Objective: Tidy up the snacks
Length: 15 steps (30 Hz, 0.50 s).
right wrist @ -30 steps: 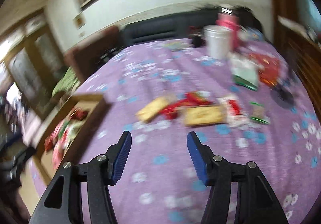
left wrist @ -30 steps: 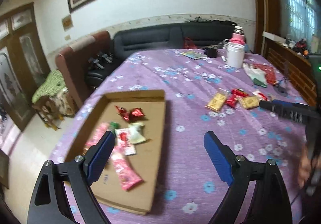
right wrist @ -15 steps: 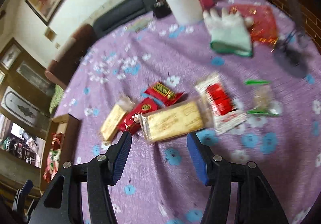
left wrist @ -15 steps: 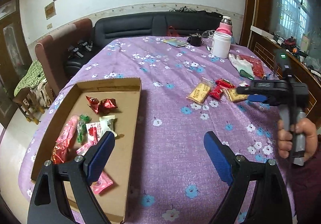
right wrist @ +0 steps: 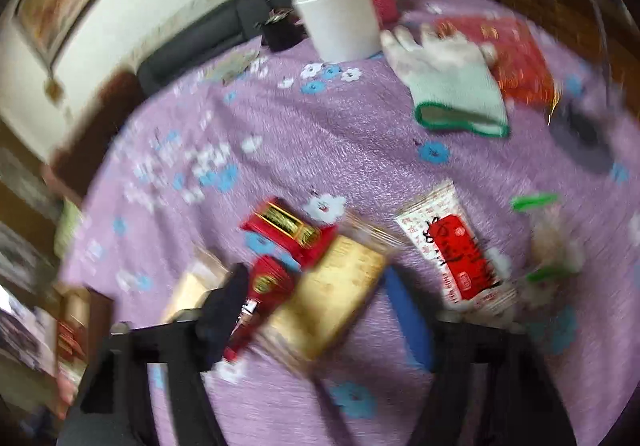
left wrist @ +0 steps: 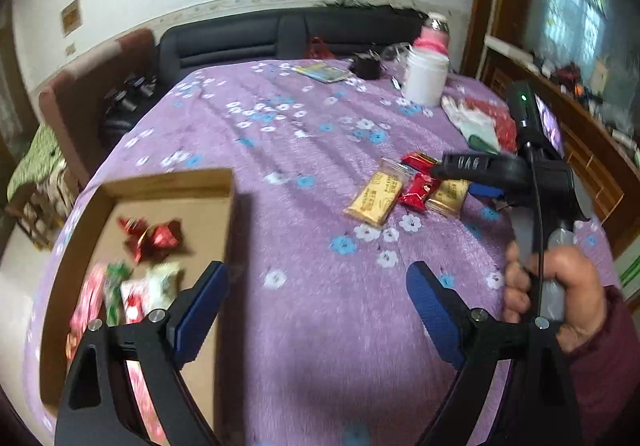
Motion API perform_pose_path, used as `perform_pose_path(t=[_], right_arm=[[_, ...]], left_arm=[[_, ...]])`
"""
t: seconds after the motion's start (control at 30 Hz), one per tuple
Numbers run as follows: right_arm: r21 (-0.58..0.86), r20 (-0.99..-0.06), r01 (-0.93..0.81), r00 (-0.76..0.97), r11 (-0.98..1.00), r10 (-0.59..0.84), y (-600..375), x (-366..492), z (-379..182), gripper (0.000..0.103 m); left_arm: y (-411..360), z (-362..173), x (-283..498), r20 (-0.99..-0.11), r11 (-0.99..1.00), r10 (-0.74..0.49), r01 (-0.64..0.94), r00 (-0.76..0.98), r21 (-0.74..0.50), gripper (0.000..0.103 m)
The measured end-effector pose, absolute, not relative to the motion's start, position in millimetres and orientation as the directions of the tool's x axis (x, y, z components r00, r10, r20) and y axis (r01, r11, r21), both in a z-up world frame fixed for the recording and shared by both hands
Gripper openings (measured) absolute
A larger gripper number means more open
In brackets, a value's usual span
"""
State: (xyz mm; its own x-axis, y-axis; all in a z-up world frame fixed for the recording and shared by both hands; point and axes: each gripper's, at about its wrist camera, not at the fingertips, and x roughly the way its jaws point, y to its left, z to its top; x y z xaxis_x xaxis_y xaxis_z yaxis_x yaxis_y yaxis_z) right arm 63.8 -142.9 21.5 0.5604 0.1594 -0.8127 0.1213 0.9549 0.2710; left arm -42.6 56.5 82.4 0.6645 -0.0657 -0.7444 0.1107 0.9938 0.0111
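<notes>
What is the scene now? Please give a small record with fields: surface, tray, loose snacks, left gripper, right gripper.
surface: purple flowered tablecloth
tray: cardboard tray, several wrapped snacks inside
loose snacks: two yellow and two red packets in a cluster; red-and-white packet apart
left gripper: open, holding nothing, above the cloth beside the tray
right gripper: jaws closing around yellow packet and red packet

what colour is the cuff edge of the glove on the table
Green, trimming a pale mint-white glove. It shows best in the right wrist view.
</notes>
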Motion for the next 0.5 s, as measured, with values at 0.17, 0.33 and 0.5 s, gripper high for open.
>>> perform_pose_path(t=[0.17, 0.33, 0.5], right_arm=[[0.263, -0.83, 0.072, 0.525, 0.962, 0.187, -157.2, 45.1, 23.9, 0.015], [0.355, -0.801, 0.052, 0.532, 0.934, 0.274, -180.1, 31.4, 15.3, 0.013], [0.562, -0.708, 0.053, 0.548, 0.826, 0.446, -208.0, 35.5, 10.2, 0.014]], left_arm=[[30.1, 71.0, -1.4, -0.769, 0.978, -0.078, 0.199, 0.634, 0.065, 0.09], [3.2, 44.2, 46.5, -0.805, 0.943, -0.104, 0.314, 0.583, 0.106, 0.09], [-12.2, 20.6, 78.6, -0.832, 0.91, -0.104, 0.39, 0.546, 0.142, 0.09]])
